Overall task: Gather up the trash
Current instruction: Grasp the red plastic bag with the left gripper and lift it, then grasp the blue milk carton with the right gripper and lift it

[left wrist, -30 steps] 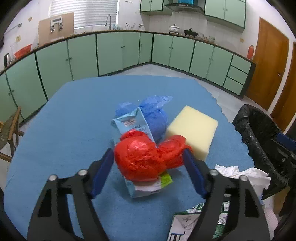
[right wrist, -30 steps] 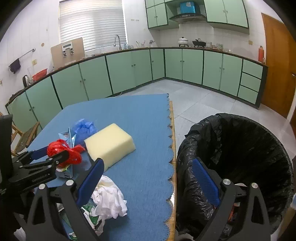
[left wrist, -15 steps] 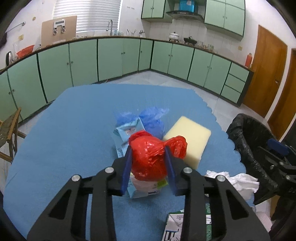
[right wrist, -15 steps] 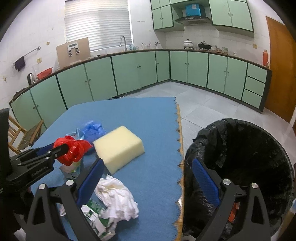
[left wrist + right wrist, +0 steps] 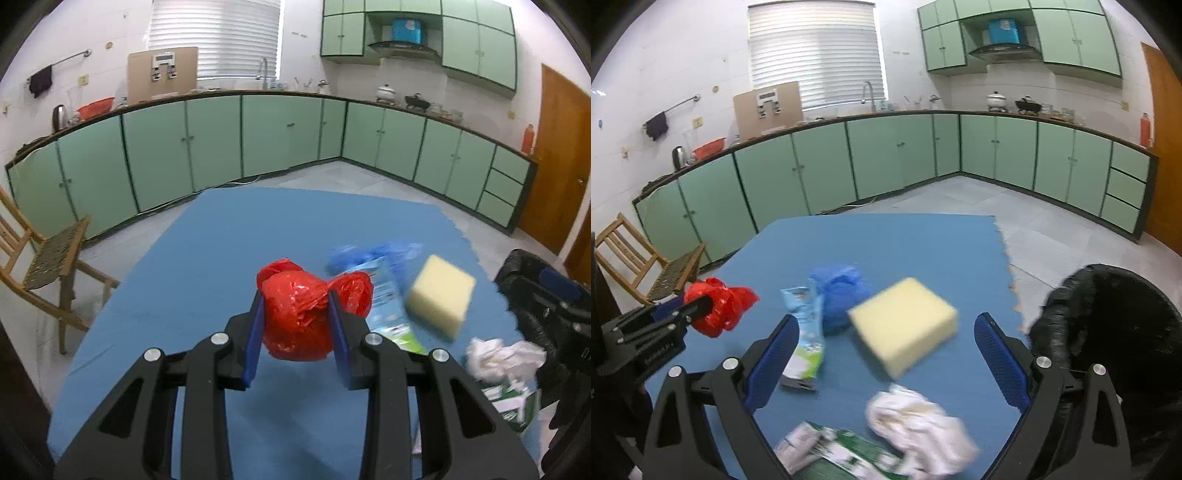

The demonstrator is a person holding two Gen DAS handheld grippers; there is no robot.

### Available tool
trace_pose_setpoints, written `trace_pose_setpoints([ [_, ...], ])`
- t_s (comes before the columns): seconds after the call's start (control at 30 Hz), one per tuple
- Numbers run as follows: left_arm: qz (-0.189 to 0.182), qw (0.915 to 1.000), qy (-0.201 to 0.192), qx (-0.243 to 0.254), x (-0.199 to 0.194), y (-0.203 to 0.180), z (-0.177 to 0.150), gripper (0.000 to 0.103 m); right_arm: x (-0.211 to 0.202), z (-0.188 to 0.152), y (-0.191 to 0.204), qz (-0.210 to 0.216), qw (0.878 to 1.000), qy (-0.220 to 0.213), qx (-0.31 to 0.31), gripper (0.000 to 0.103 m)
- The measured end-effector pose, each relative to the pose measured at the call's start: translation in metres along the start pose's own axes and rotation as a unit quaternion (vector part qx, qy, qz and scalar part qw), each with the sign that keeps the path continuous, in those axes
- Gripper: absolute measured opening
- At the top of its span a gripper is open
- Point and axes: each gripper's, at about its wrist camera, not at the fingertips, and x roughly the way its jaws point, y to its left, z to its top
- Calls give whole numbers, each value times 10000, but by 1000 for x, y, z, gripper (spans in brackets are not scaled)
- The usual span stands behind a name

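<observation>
Clamping the red bag (image 5: 295, 317), the left gripper (image 5: 295, 317) holds it clear above the blue worktop (image 5: 229, 236). Right gripper (image 5: 886, 354) stands wide, empty. Carton (image 5: 807, 332), blue bag (image 5: 838, 291), sponge (image 5: 905, 325) and tissue (image 5: 919, 424) lie between it and the bin (image 5: 1108, 332).

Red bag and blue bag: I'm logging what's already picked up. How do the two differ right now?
The red bag is clamped between the pads of the left gripper and lifted off the table; the blue bag lies untouched on the blue table. The red bag hangs apart from the other trash, while the blue bag sits against the milk carton and near the yellow sponge. Both are crumpled plastic bundles.
</observation>
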Motion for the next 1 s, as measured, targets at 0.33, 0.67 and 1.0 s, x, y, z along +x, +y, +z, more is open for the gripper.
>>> trace_pose_setpoints([
  [0.33, 316, 9993, 165, -63, 7, 45, -8, 31, 44, -9, 57, 252, 9990, 310, -194, 87],
  [0.67, 349, 9987, 340, -151, 21, 66, -19, 31, 83, -26, 83, 140, 9959, 836, -326, 82],
  [1.0, 270, 9986, 419, -159, 31, 70, -23, 31, 109, -28, 92, 27, 9914, 1229, -441, 60],
])
